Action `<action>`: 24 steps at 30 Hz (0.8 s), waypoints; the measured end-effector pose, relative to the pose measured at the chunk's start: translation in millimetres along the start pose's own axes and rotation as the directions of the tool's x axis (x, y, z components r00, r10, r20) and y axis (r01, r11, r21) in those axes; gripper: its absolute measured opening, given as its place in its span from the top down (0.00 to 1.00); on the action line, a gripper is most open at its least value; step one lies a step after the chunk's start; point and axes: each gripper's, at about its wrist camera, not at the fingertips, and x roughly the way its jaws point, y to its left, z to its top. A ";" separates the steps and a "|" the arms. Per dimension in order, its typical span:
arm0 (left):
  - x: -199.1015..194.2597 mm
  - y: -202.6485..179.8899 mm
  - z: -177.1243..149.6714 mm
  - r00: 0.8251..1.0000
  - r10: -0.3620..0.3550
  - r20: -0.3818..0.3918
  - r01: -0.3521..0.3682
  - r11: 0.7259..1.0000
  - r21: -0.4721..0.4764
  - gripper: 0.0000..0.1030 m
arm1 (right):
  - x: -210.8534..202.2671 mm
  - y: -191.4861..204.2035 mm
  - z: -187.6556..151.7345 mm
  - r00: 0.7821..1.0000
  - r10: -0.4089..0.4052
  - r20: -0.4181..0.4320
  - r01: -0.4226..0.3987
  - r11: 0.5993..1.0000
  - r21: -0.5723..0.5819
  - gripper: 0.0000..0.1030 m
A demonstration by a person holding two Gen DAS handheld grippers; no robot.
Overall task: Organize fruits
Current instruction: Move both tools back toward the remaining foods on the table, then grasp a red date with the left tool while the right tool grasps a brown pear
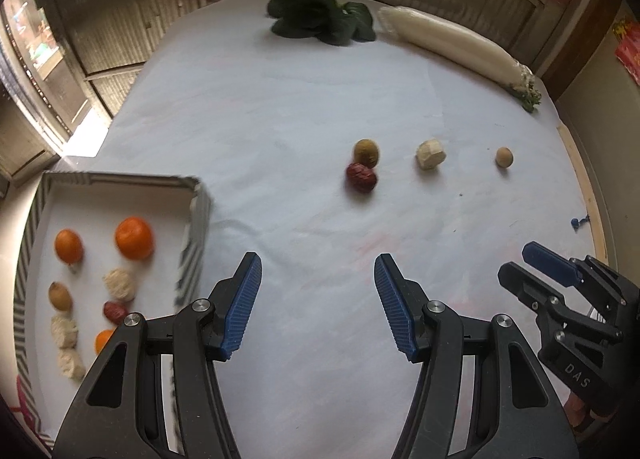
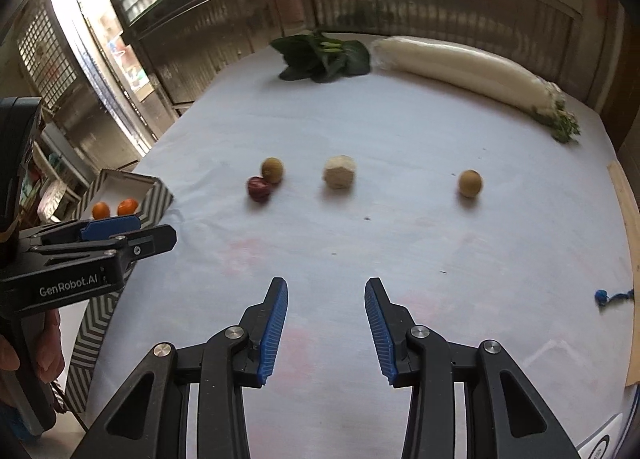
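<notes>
left claw (image 1: pixel 318 305): blue ribbed pads spread apart, nothing between them, hanging over the bare white-covered counter (image 1: pixel 280 119)
right claw (image 2: pixel 325 329): also parted and empty, a bit narrower gap
striped cardboard tray (image 1: pixel 198 227): off to the left, already has oranges (image 1: pixel 134 238), pale lumpy pieces and a dark red date in it
loose fruit: wrinkly dark red date (image 2: pixel 259 189) touching a brownish-green round fruit (image 2: pixel 273 170), pale peeled chunk (image 2: pixel 339 172) to their right, small tan round fruit (image 2: pixel 470 183) well apart
far edge: leafy greens (image 2: pixel 324 57) beside a long white radish (image 2: pixel 460 69)
</notes>
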 end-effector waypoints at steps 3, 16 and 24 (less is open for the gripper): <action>7.5 -7.4 6.7 1.000 -0.002 -0.006 0.003 1.000 0.018 0.43 | 0.5 -8.3 -0.3 1.000 -0.005 0.000 0.005 1.000 0.015 0.62; 47.8 -20.1 35.6 0.998 -0.037 -0.041 0.042 0.993 0.114 0.43 | 18.8 -45.9 9.4 1.000 -0.022 -0.013 0.023 0.996 0.083 0.62; 74.9 -25.2 48.3 0.997 -0.035 -0.071 0.047 0.986 0.163 0.43 | 31.7 -66.2 20.7 1.000 -0.028 -0.009 0.029 0.993 0.113 0.62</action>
